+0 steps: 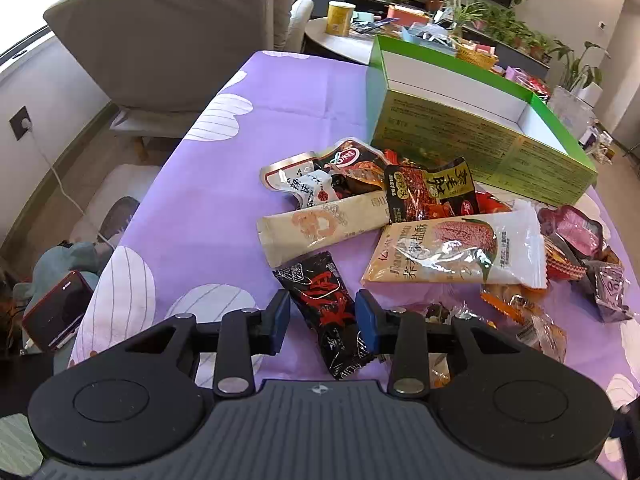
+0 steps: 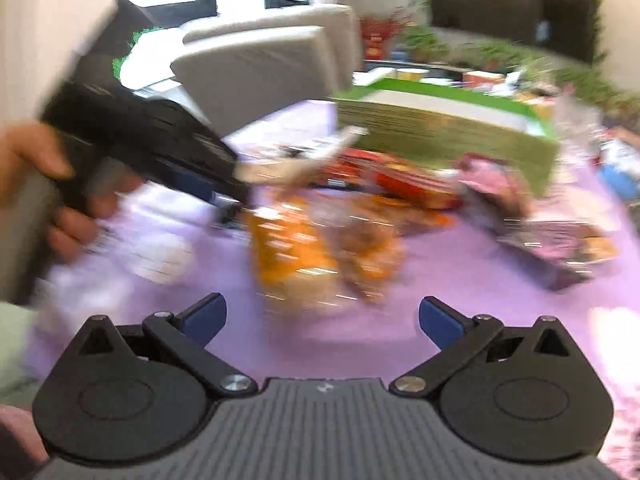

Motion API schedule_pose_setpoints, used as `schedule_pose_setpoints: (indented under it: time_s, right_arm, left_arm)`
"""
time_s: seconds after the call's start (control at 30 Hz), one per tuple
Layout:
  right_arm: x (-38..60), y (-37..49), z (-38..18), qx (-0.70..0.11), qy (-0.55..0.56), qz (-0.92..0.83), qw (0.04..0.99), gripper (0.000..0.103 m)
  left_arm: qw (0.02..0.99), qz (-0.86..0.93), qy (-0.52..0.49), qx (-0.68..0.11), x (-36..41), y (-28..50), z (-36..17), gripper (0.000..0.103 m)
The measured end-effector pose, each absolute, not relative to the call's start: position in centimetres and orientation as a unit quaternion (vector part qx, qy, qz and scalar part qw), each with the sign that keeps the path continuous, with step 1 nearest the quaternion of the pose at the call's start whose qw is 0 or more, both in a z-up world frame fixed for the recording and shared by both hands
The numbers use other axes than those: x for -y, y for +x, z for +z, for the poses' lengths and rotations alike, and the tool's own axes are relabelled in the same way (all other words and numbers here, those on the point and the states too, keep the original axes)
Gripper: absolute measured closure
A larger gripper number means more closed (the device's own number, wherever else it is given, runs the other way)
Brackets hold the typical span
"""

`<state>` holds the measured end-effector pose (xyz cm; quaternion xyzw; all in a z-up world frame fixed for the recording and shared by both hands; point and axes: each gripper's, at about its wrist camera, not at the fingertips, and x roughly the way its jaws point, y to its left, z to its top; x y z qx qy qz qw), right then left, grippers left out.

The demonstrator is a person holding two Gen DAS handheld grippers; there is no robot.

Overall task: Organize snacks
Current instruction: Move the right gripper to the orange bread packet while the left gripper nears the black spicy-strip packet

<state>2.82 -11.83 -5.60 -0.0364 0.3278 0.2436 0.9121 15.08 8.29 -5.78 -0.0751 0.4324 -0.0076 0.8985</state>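
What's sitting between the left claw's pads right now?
In the left wrist view, a black snack packet with red lettering lies lengthwise between the left claw pads, with a gap on each side, on the purple cloth.

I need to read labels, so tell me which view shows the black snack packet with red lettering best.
The left wrist view is best: the black packet lies sharp on the purple tablecloth, between the left gripper pads, which stand clear of it. The right wrist view is motion-blurred, and I cannot pick that packet out there.
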Motion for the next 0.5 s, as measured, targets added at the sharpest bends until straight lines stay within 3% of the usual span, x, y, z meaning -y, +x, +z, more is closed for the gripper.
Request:
schedule_pose_setpoints:
  time_s: [0.33,0.5]
  right_arm:
    - [6.7,3.7,-6.9,-0.311,-0.128,0.221,0.916,0.044]
    - [8.8,4.0,-6.1,-0.312,-0.108,0.213,0.920,0.045]
  left_arm:
    - [0.904,-0.005,-0.067,-0.422,-7.9,15.4,-6.2,0.066]
    - [0.901,-0.038,-0.097,-0.421,-9.4,14.7,-6.3,0.075]
